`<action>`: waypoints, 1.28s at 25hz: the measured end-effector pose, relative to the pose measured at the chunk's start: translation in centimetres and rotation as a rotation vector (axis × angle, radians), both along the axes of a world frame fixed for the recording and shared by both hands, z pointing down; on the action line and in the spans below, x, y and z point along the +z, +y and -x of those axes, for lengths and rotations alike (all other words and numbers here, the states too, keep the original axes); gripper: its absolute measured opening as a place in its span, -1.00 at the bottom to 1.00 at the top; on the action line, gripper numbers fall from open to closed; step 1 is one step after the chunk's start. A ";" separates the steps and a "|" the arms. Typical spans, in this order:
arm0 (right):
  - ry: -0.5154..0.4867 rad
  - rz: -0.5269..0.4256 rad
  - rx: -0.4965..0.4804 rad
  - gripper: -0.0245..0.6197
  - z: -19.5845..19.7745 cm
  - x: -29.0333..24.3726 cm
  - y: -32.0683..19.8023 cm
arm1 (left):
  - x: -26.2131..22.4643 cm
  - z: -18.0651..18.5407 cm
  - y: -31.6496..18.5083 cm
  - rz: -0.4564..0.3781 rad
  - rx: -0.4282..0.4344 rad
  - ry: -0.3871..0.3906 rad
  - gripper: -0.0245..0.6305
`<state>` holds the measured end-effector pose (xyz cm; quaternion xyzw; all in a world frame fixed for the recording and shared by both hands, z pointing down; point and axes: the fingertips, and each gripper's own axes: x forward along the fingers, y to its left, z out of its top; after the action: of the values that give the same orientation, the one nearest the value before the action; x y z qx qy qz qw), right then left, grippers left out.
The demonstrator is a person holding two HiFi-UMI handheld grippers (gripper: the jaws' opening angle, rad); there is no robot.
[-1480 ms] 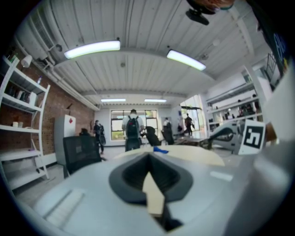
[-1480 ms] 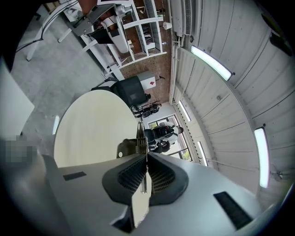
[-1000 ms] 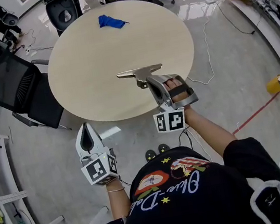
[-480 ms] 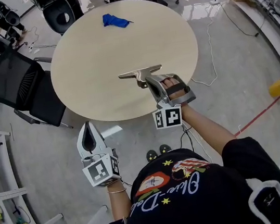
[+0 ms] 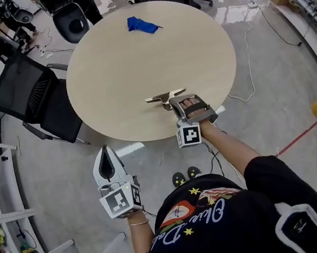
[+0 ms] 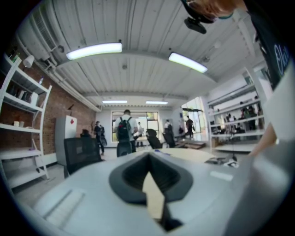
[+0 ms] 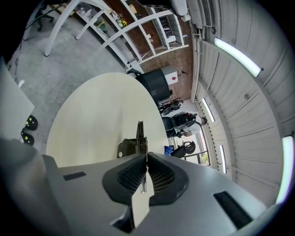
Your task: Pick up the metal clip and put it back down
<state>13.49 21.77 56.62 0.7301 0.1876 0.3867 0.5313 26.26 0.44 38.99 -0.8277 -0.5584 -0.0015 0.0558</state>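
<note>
- Two risks stand out from where I'm standing. First, the metal clip is pinched at one end only by the right gripper, and its long flat bar sticks out to the left. A jolt or a tilt on the way down could make it swivel between the fingers and land askew.
- Second, it sits over the near part of the round surface, not far from the rim. Let go too high or too close to that edge, it could bounce or skid off onto the floor.
- Those right fingers are drawn narrow, clamped on the clip's thin plate, which shows edge-on in the right gripper view.
- Off the surface, low at the near left, the left gripper has its fingers closed together with nothing between them.
- As for the clip itself: silvery, flat and thin, broad across, with a darker block where the fingers meet it. Whether it touches the surface I cannot tell.
- At the far side lies a blue cloth, well apart and no obstacle.
</note>
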 end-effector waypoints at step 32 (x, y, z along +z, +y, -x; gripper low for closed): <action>0.014 -0.086 -0.048 -0.85 -2.4 5.6 1.2 | 0.8 -4.6 1.3 0.011 -0.044 -0.058 -0.93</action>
<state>15.91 22.95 62.23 0.7591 0.1570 0.3767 0.5072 30.90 1.78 39.76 -0.8397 -0.5414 -0.0239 0.0351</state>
